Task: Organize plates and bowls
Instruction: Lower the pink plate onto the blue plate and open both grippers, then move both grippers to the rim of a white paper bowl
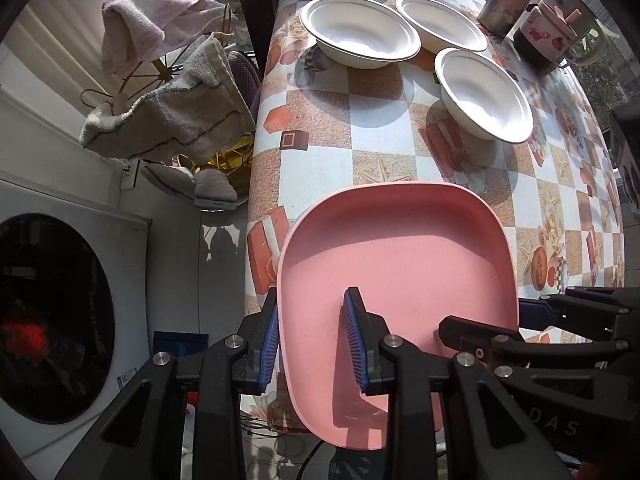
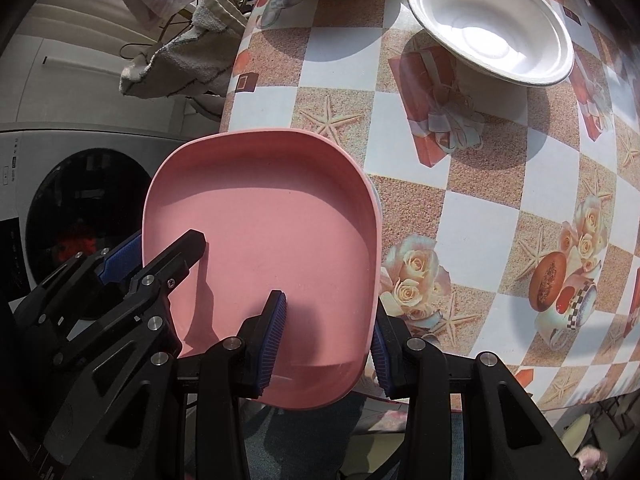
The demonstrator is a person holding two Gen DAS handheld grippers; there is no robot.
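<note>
Clearly the pink plate [image 1: 400, 280] is light, stiff and smooth; each hand-held gripper, left [image 1: 312, 344] and right [image 2: 328, 344], stands loosely astride opposite rims, best clamped there.

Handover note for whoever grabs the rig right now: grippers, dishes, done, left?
Left hand-held gripper: straddles the left rim of the pink plate, one finger inside and one outside; firm grip not confirmed.
Right hand-held gripper: same on the plate's right rim.
Plate sits at the near left corner of the table, partly overhanging the edge.
Three white bowls stand apart at the far side, unstacked.
Done: plate brought to the table, apparently.
Left: release the plate, probably nest the bowls.
</note>
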